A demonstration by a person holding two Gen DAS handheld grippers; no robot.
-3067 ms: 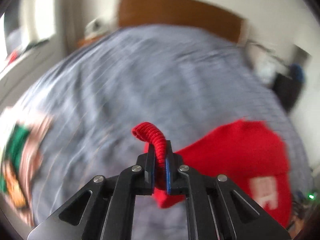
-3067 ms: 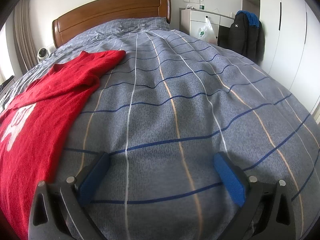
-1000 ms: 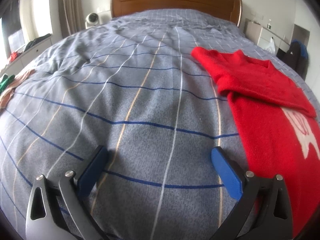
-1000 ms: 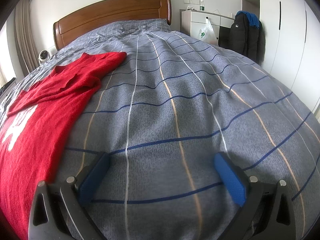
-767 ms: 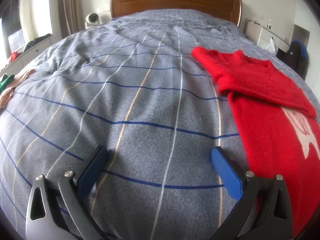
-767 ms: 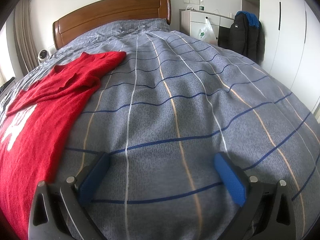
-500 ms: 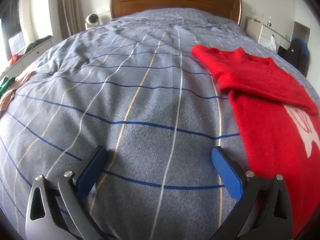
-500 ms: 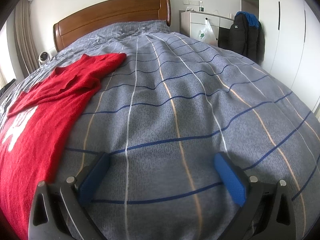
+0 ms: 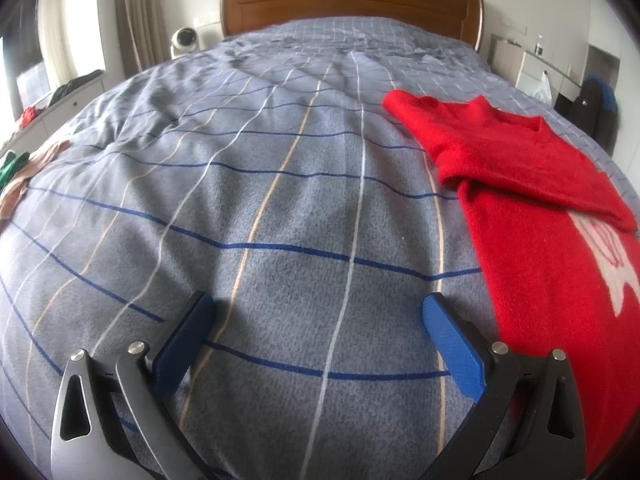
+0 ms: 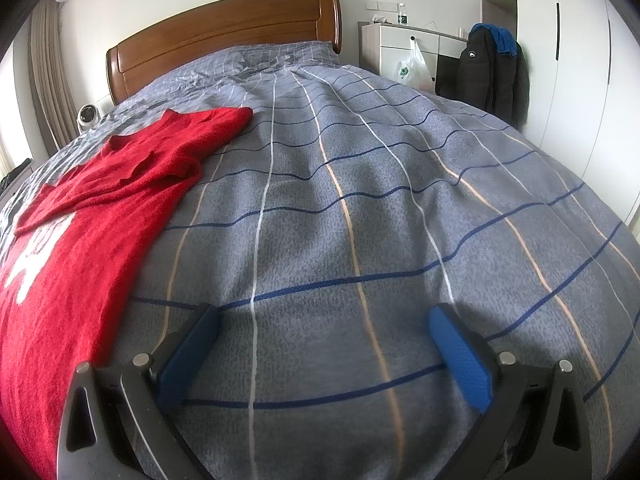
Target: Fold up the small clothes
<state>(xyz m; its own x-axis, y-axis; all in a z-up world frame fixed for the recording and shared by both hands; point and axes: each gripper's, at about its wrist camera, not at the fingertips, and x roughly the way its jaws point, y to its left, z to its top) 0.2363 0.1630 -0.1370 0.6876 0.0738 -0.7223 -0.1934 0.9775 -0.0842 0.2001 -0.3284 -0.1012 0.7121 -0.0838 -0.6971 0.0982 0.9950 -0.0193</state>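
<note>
A red knit sweater (image 9: 536, 216) with a white motif lies flat on the grey checked bedspread (image 9: 280, 200), both sleeves folded across its chest. It is at the right of the left wrist view and at the left of the right wrist view (image 10: 92, 216). My left gripper (image 9: 316, 320) is open and empty, low over bare bedspread just left of the sweater's side edge. My right gripper (image 10: 324, 324) is open and empty, low over the bedspread (image 10: 380, 200) just right of the sweater.
A wooden headboard (image 9: 352, 0) stands at the far end. Other clothes (image 9: 20, 176) lie at the bed's left edge. A white cabinet (image 10: 404, 52) with a plastic bag, a dark hanging jacket (image 10: 492, 76) and white wardrobe doors are to the right. A small fan (image 9: 184, 40) stands left of the headboard.
About three seconds ago my left gripper was shut on a red sleeve cuff; now it is open and the sleeve lies folded on the sweater. Over the last second nothing has moved noticeably.
</note>
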